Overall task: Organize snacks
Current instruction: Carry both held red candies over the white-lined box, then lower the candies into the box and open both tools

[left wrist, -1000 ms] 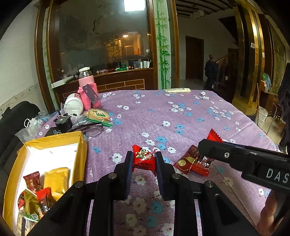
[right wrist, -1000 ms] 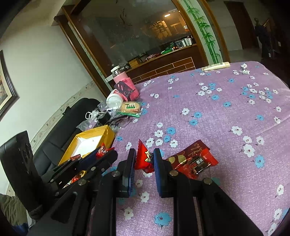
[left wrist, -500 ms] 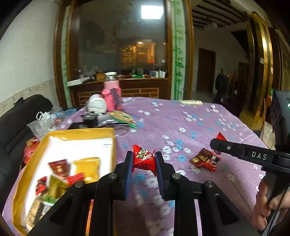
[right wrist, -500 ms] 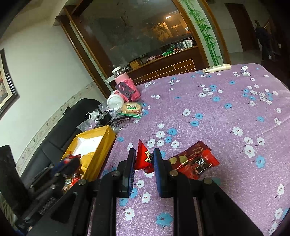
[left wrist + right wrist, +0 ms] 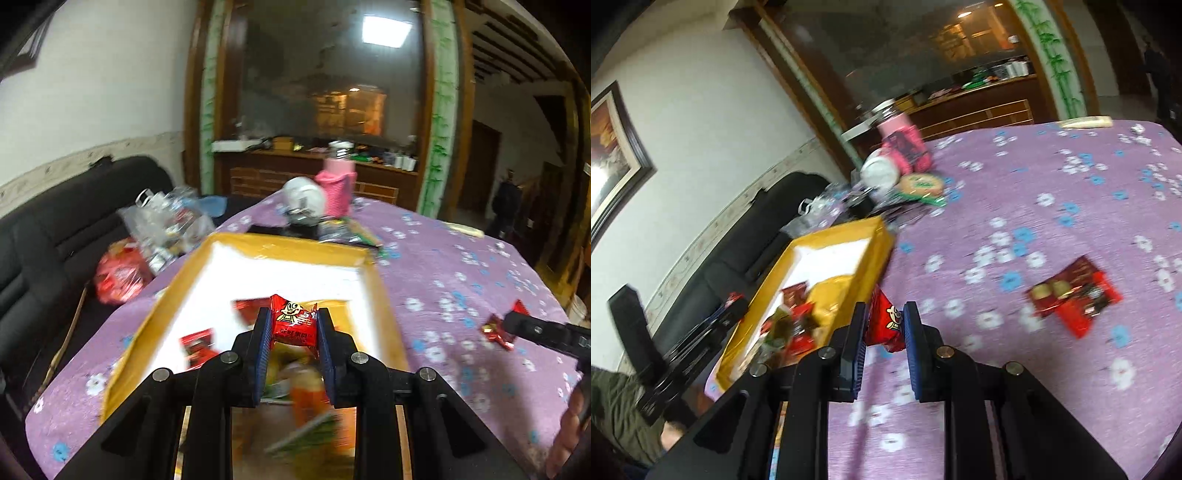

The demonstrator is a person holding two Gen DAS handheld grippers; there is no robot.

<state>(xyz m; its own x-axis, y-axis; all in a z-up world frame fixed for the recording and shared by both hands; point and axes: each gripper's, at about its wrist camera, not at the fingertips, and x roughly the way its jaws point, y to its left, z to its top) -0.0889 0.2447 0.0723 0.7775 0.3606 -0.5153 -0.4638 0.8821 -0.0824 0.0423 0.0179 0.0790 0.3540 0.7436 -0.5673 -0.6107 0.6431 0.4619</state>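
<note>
My left gripper is shut on a small red snack packet with a cartoon face, held over the near part of the yellow box. Several snack packets lie inside that white-lined box. My right gripper is shut on another red snack packet, just right of the yellow box over the purple cloth. The right gripper's tip shows at the right edge of the left wrist view. Three red and brown packets lie together on the cloth to the right.
A purple flowered tablecloth covers the table. At its far left stand a pink wrapped bottle, a white jar and a round biscuit pack. Plastic bags and a black sofa are left of the box.
The left gripper has swung left with its packet, from over the cloth to over the yellow box. The right gripper has also moved left with its packet, close to the box's wall.
</note>
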